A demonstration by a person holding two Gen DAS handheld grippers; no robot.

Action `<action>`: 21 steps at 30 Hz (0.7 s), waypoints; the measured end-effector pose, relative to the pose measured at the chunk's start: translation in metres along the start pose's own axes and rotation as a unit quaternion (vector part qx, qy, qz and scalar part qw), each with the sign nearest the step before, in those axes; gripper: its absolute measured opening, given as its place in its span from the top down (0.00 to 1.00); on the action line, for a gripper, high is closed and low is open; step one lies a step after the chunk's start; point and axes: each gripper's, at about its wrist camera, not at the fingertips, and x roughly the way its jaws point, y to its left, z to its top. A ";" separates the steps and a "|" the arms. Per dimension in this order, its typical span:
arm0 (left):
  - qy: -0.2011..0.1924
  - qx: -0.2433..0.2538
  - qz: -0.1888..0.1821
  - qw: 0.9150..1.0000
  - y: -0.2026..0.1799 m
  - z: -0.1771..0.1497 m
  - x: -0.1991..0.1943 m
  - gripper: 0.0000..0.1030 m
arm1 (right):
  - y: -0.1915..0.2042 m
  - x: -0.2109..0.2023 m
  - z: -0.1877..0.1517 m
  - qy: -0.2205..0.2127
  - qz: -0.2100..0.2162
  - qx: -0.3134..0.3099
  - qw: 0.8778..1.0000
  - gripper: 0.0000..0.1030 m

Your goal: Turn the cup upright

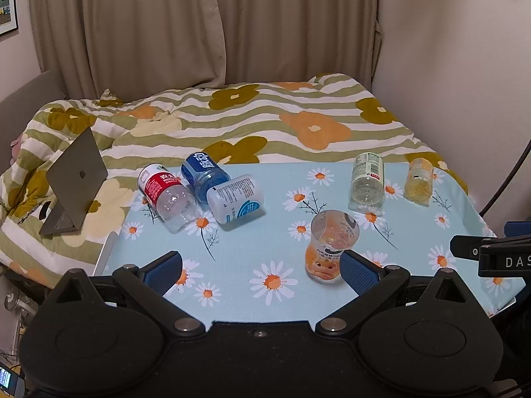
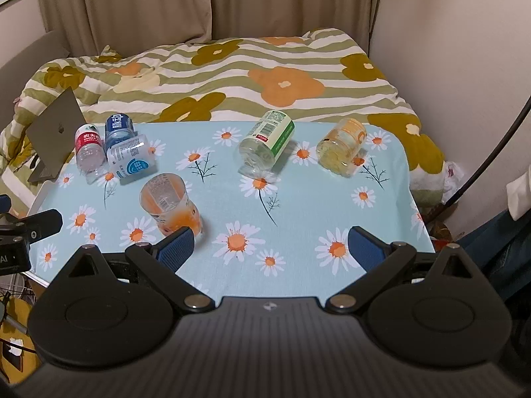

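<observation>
While both my tools hang above the table (image 2: 298, 275) with nothing in them, I think one cup job is done, because the orange cup (image 1: 330, 248) with the baby face stands up with its open mouth on top, just beside a blue finger of my left gripper (image 1: 260, 270). My left gripper is wide open and holds nothing, and my right gripper (image 2: 272, 248) is wide open too. Five more cups lie on their sides: the green cup (image 2: 267, 147) and the yellow cup (image 2: 341, 149) at the far right, and the red cup (image 1: 166, 195), the blue cup (image 1: 204, 175) and the white cup (image 1: 237, 199) bunched together at the far left. Next I would pick one lying cup, maybe the green one for my right gripper, go down around its side, squeeze, then turn it so the mouth faces up. My fingers cover the bottom of the orange cup, so I cannot tell if they touch it. See-through cups make it hard to tell which end is open, and the words on them are too small to read
</observation>
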 end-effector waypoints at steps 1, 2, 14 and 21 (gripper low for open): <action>0.000 0.000 0.000 1.000 0.000 0.000 0.000 0.00 | 0.000 0.000 0.000 0.000 0.000 0.000 1.000 0.00; 0.000 0.001 0.000 1.000 0.000 0.000 0.000 0.00 | 0.000 0.000 0.000 0.000 -0.001 0.000 1.000 0.00; -0.003 0.007 0.000 1.000 0.002 0.004 0.001 0.00 | 0.000 0.000 -0.002 0.003 -0.003 0.002 1.000 0.00; -0.002 0.011 0.001 1.000 0.002 0.004 0.005 0.00 | 0.001 0.004 -0.001 0.006 -0.004 0.004 1.000 0.00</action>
